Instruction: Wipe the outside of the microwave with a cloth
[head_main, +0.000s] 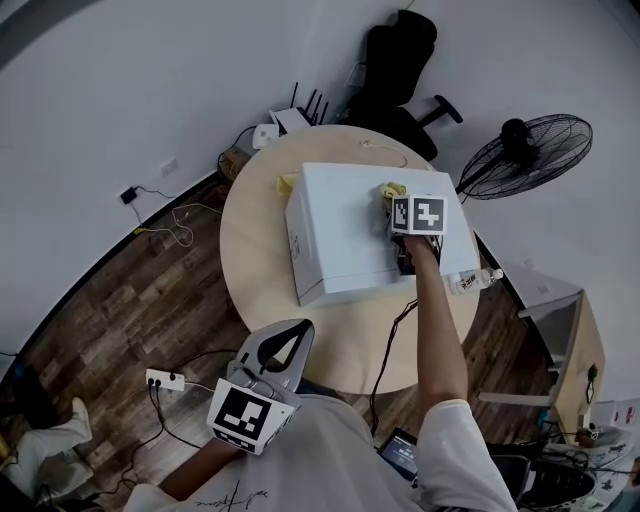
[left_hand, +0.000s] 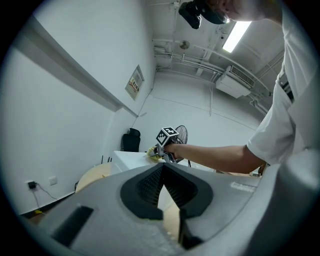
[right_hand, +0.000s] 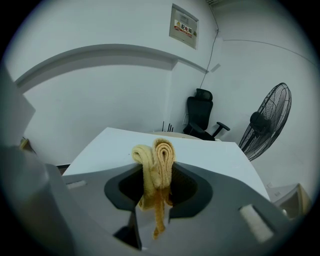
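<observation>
On top of the microwave (head_main: 335, 235), the right tongs (right_hand: 156, 176) clench the bunched yellow cloth (right_hand: 162, 150); the left tongs (left_hand: 161, 169), closed on nothing, hang well in front of it. Pressing hard could drag the cloth free or scrape the casing.

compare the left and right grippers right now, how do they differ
The right gripper is shut on the yellow cloth; the left gripper is shut on nothing. The right gripper reaches over the microwave top; the left gripper is held low by the person. Both share the same grey build.
</observation>
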